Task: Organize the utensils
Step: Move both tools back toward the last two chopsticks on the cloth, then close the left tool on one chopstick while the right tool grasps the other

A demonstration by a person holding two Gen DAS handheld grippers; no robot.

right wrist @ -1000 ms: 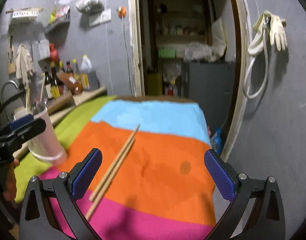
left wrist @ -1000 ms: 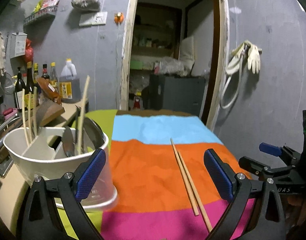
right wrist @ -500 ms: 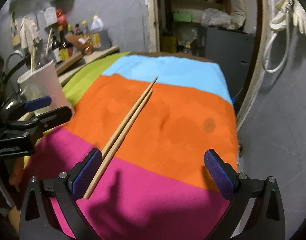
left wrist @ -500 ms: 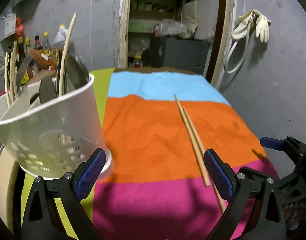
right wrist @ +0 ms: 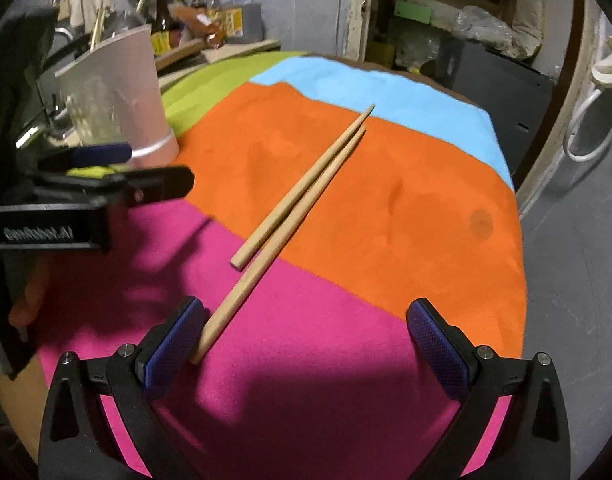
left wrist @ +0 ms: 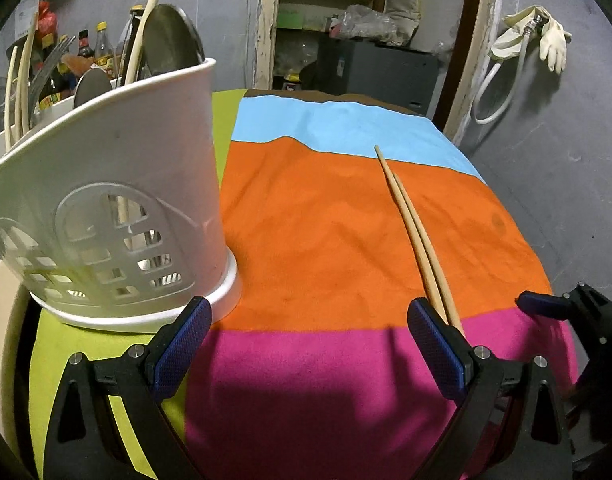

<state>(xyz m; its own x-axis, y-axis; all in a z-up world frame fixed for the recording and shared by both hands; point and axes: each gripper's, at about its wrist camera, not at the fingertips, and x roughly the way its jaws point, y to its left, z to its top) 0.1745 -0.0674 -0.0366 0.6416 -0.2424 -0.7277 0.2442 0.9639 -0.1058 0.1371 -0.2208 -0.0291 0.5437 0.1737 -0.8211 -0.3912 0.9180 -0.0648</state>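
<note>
While both jaws stand spread and grip nothing, the left hand-held gripper (left wrist: 310, 344) hovers over the striped cloth (left wrist: 326, 240) on the worktop beside the white utensil holder (left wrist: 105, 216). Two wooden chopsticks (right wrist: 306, 196) lie side by side on the cloth, their thick ends near the right hand-held gripper (right wrist: 306, 344).
</note>
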